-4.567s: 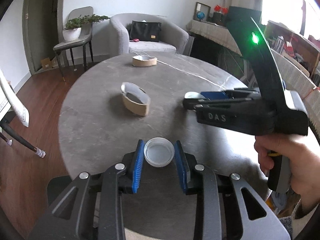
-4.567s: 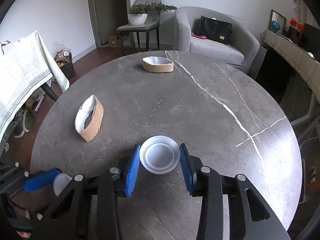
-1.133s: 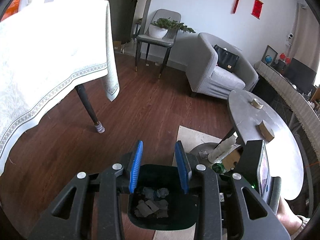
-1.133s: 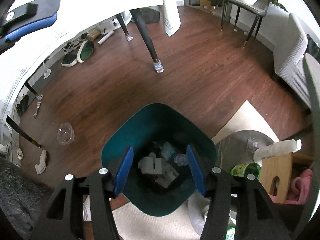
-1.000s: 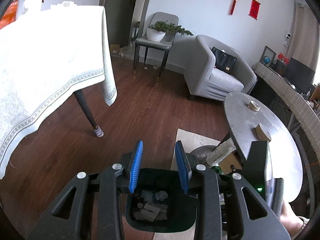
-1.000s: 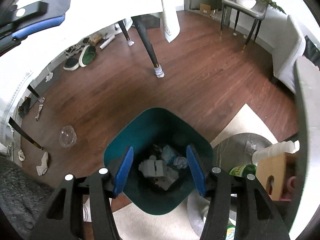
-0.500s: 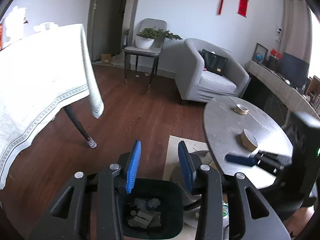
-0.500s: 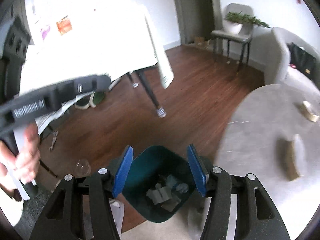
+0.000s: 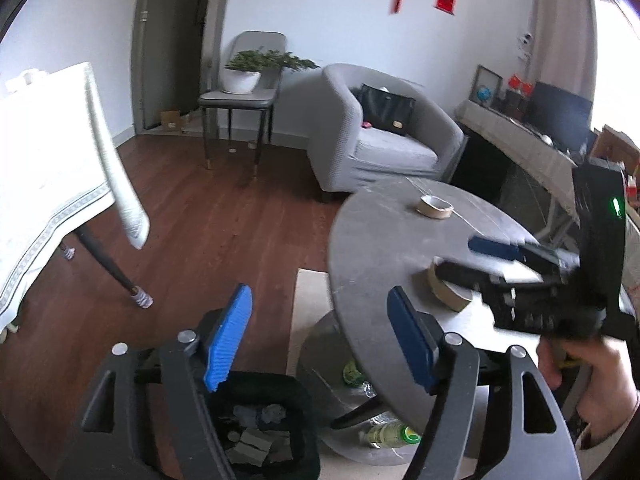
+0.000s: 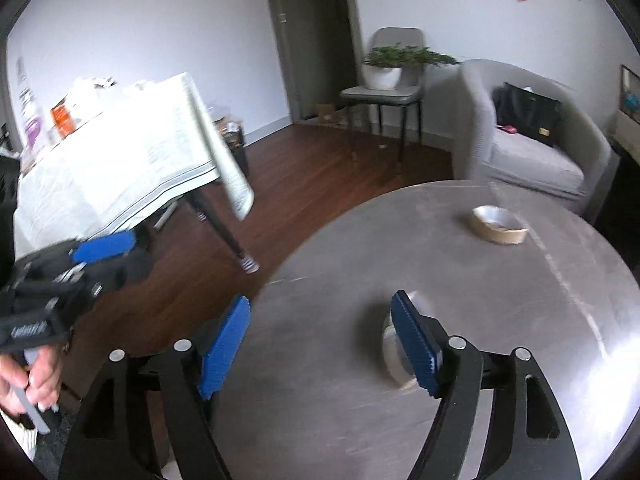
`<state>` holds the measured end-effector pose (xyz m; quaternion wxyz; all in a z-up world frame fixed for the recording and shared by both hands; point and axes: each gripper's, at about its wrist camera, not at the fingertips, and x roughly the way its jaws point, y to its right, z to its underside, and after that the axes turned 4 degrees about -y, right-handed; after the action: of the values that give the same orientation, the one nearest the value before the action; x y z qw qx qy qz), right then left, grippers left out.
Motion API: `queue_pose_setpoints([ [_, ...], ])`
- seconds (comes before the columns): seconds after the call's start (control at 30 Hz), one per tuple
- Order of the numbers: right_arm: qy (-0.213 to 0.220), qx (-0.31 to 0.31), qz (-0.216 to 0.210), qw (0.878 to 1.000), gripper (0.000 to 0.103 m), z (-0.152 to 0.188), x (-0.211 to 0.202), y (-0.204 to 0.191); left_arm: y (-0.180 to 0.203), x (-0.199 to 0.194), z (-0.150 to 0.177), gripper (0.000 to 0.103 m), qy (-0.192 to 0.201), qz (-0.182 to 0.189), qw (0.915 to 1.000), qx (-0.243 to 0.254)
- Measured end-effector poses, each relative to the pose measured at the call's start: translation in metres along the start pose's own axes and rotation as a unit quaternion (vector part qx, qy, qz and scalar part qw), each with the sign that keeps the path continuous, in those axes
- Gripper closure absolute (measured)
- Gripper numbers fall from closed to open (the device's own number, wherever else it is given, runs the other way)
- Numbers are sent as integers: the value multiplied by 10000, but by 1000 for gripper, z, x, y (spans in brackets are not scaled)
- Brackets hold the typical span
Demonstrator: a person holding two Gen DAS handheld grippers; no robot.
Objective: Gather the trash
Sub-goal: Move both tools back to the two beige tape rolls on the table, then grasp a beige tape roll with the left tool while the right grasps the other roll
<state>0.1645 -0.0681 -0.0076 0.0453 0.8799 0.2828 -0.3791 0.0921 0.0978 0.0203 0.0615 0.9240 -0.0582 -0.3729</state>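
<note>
My left gripper point(image 9: 320, 336) is open and empty, above the dark green trash bin point(image 9: 264, 432), which holds several pieces of trash. My right gripper point(image 10: 320, 344) is open and empty over the round grey table point(image 10: 500, 280); it also shows in the left wrist view point(image 9: 464, 256). A crushed paper cup point(image 10: 390, 344) lies on the table partly behind my right fingertip; it shows in the left wrist view point(image 9: 448, 292) under the right gripper. A second crushed paper cup point(image 10: 498, 224) lies farther back on the table point(image 9: 434, 206).
A white-clothed table point(image 9: 48, 168) stands left. A grey armchair point(image 9: 380, 140) with a black bag and a chair with a potted plant point(image 9: 244, 76) stand behind. Bottles point(image 9: 388, 434) lie under the round table on its base.
Both grippers have swung up from over the trash bin toward the round table. Both jaws stand wider open. The right gripper is now over the table, near the closer paper cup.
</note>
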Motion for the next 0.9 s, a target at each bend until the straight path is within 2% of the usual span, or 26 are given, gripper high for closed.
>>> queue_pose_setpoints([
  [0.33,54,314,284,9991,19,-16,11,64,43,43,-10,26,-182,194,9991,335],
  [0.5,38,383,472,9981,15,-22,16,86,72,61,-8,24,-316,169,9971,670],
  [0.73,-96,627,519,9966,12,-27,28,120,100,78,1,24,-564,363,9936,905],
  [0.9,-197,694,632,9954,12,-26,37,127,107,92,-1,24,-683,425,9934,820],
])
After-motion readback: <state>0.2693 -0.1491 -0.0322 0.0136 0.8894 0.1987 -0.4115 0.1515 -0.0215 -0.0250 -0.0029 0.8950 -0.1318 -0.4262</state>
